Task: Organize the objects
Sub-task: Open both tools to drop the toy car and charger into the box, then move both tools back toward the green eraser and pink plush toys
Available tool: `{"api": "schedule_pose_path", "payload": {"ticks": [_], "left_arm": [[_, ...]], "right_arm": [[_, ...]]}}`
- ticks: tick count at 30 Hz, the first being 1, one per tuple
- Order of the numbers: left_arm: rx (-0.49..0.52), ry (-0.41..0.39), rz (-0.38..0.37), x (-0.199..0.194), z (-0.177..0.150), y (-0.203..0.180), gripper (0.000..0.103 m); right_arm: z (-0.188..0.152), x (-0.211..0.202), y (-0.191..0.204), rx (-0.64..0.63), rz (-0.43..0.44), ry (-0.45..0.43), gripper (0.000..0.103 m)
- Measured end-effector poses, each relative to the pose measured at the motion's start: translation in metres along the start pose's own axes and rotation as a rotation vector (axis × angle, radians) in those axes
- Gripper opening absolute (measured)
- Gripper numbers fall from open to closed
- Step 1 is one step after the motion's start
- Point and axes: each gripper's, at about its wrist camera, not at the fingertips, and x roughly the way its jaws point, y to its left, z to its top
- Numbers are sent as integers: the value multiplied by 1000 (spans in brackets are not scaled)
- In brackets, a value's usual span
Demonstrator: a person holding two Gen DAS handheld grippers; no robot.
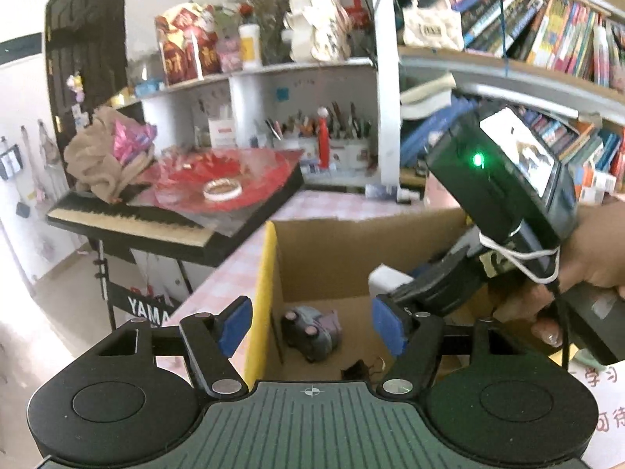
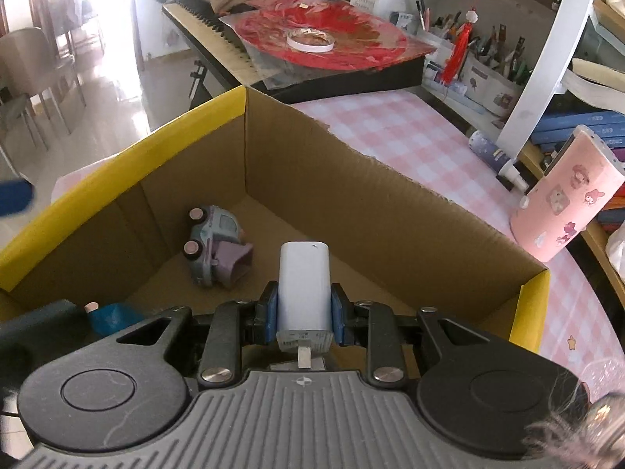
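Note:
An open cardboard box (image 2: 351, 195) with yellow flap edges stands on the pink checked table; it also shows in the left wrist view (image 1: 332, 258). A small blue-purple toy car (image 2: 215, 244) lies on its side on the box floor, also in the left wrist view (image 1: 312, 330). My right gripper (image 2: 304, 312) is shut on a white charger block (image 2: 304, 285) and holds it above the box interior. In the left wrist view the right gripper's tip (image 1: 394, 291) holds the charger (image 1: 384, 279) over the box. My left gripper (image 1: 312, 328) is open and empty over the box's left wall.
A black keyboard (image 2: 218, 27) with a red sheet and a tape roll (image 2: 310, 41) stands behind the box. A pink sticker-covered cup (image 2: 566, 207) and a spray bottle (image 2: 496, 156) are on the table to the right. Shelves of books and pen holders (image 1: 547, 39) line the back.

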Motion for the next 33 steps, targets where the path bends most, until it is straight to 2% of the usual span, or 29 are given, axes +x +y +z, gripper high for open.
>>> {"api": "schedule_pose_path", "payload": {"ticks": [2,4,8,16,26,33], "left_arm": [[-5,-12,7,-4,0,4,70],[-16,-24,14,-9,-2,8,72],[-50,-36,27,-16,-4,19,79],[-89,-57,13,-36,-15,34,81],[-120,-63,-9,-69,-39,49,88],[-150,-23,-15,-88,-64,59,91]], "right_arm": [[0,-2,0,7,-13,-11,26],[-1,-9,1,15,-28,-37,34],[-2,-30,3,43,-59,-98,35],[-18,-85,21,124,-134,-228,37],[-62,-139,66,262,-240,-327,43],[-108,-159,99,378,-345,-339,57]]}}
